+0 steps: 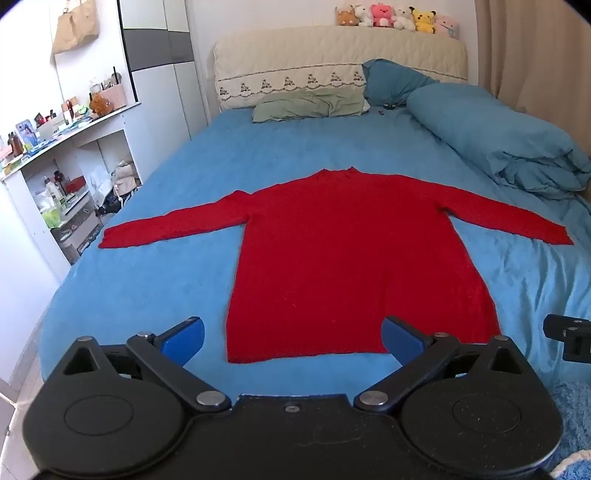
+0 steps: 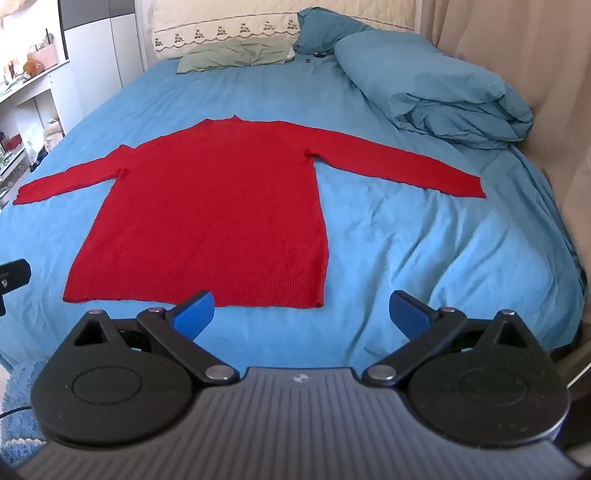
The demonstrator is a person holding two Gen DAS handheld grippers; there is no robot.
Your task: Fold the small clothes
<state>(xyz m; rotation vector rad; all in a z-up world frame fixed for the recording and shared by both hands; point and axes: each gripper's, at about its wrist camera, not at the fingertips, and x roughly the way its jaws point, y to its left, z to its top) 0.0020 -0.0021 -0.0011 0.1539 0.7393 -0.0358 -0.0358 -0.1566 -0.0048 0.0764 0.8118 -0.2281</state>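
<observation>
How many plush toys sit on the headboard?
6, in a row along the headboard top, left wrist view: brown, white, pink, white, yellow, pale pink. More may hide behind.

I hold the left gripper (image 1: 291, 338) above the sweater (image 1: 343, 258) hem, jaws fully apart, nothing between them. The right gripper (image 2: 301, 314) hangs off the hem's right corner, likewise apart, apparently clear of the fabric.

Red knit sweater (image 1: 343, 258), long-sleeved, spread flat, sleeves out sideways, hem nearest, on blue bed sheet (image 1: 155, 295)
</observation>
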